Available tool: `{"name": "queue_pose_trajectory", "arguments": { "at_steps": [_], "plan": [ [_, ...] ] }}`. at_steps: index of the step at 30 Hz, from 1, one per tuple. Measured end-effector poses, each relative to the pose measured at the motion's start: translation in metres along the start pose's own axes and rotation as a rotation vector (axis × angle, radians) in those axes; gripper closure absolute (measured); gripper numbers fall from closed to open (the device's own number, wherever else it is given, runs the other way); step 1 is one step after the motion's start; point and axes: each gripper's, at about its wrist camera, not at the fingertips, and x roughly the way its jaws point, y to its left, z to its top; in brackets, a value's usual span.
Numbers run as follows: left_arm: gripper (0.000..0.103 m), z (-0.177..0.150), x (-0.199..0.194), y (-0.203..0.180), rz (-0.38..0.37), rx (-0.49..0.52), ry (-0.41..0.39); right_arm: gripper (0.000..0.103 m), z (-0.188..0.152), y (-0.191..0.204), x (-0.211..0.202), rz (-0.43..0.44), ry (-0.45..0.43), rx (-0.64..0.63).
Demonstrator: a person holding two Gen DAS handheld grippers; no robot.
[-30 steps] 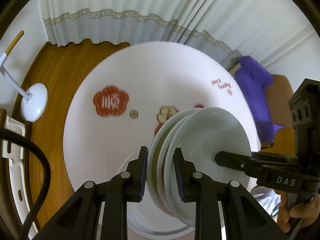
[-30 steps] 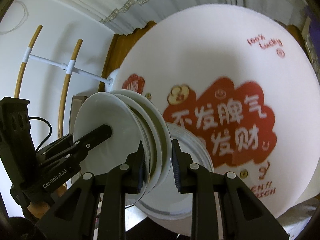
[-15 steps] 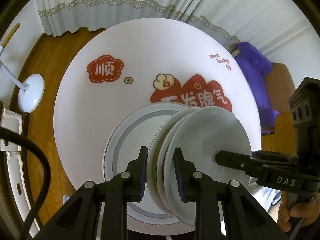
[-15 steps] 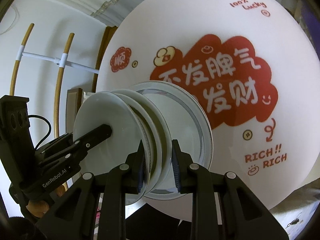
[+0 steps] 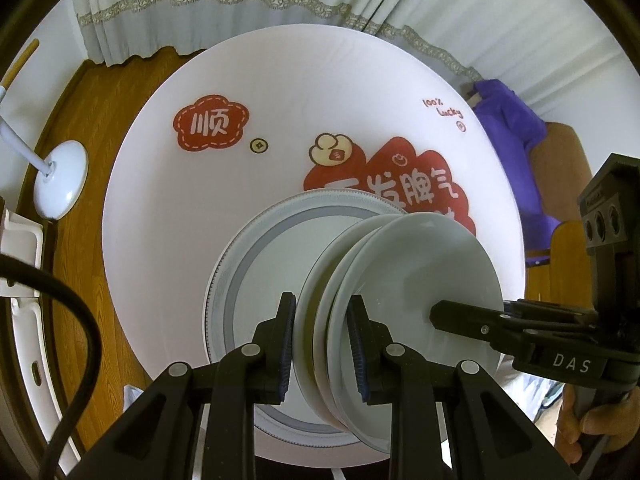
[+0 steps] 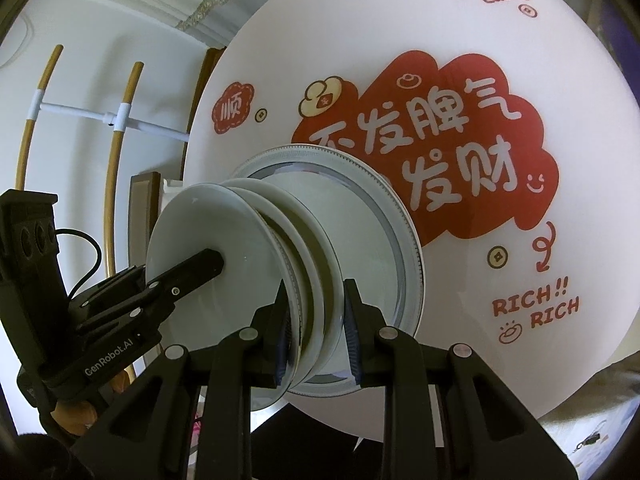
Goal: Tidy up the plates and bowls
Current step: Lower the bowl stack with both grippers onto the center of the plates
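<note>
A stack of three small white plates (image 5: 404, 276) hangs tilted just above a larger grey-rimmed plate (image 5: 256, 264) on the round white table (image 5: 168, 200) with red print. My left gripper (image 5: 322, 344) is shut on the near rim of the stack, and the right gripper (image 5: 440, 314) clamps the opposite rim. In the right wrist view, my right gripper (image 6: 314, 320) is shut on the stack (image 6: 208, 232), with the left gripper (image 6: 200, 268) across from it and the large plate (image 6: 376, 256) underneath. Whether the stack touches the large plate cannot be told.
A white lamp base (image 5: 60, 184) stands on the wooden floor left of the table. A purple cloth (image 5: 512, 120) lies over a chair at the right. A rack with bamboo poles (image 6: 120, 120) stands by the wall. Curtains hang behind the table.
Both grippers have come down with the stack toward the table. The large grey-rimmed plate, at first mostly hidden, now shows fully beneath the stack.
</note>
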Motion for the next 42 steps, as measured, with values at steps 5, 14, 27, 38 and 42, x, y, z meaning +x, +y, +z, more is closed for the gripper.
{"name": "queue_pose_trajectory", "arguments": {
  "at_steps": [5, 14, 27, 38, 42],
  "plan": [
    [0.082, -0.0010, 0.0031, 0.0002, -0.001, -0.002, 0.007, 0.080, 0.0004, 0.0005, 0.0022, -0.003, 0.005, 0.000],
    [0.082, -0.0017, 0.0048, 0.0012, 0.000, -0.007, 0.010, 0.080, 0.0000, 0.0011, 0.0051, -0.006, 0.013, -0.003],
    [0.082, -0.0021, 0.0060, 0.0031, -0.010, -0.018, 0.018, 0.080, -0.0014, 0.0021, 0.0065, -0.014, 0.017, -0.003],
    [0.081, -0.0027, 0.0071, 0.0045, -0.020, -0.029, 0.023, 0.079, -0.0006, 0.0013, 0.0071, -0.023, 0.018, -0.006],
    [0.080, -0.0025, 0.0084, 0.0075, -0.028, -0.040, 0.025, 0.079, -0.0001, 0.0010, 0.0064, -0.025, 0.017, -0.001]
  ]
}}
